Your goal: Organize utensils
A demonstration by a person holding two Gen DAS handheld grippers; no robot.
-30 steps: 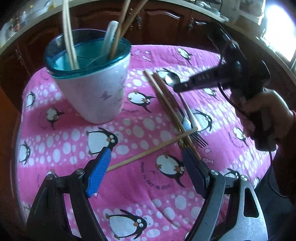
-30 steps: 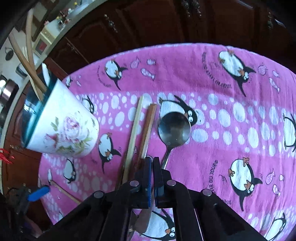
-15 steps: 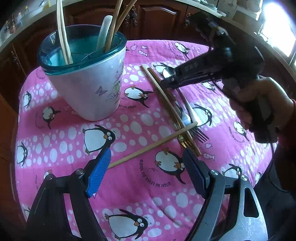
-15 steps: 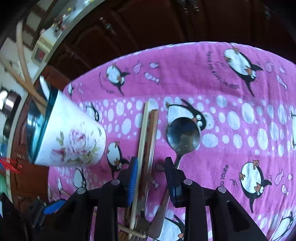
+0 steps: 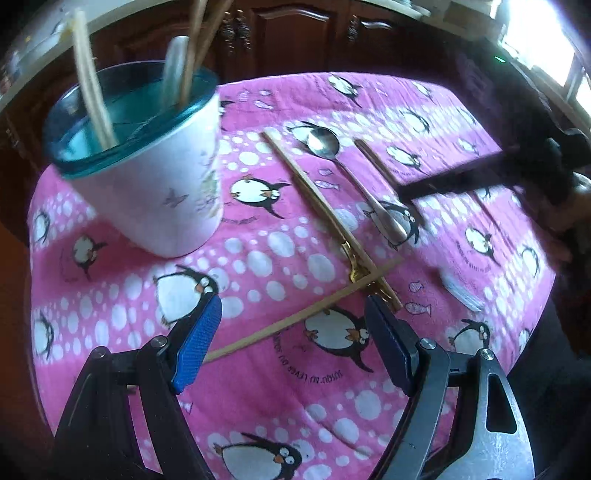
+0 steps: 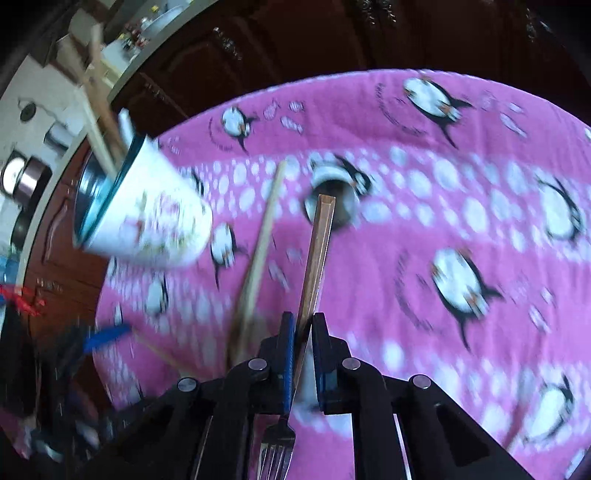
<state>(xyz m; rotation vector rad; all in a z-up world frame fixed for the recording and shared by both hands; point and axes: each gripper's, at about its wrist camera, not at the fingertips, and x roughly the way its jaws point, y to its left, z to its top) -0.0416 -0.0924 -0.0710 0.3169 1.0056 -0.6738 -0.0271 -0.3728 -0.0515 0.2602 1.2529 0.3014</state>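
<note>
On the pink penguin-print surface, we note the fork between the right gripper fingers, closing on its handle, pitched steeply downward.

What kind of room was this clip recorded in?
Most likely a home kitchen or dining area: dark wood cabinets with a pale countertop, a table under a pink penguin cloth, and a cup holding utensils.
</note>
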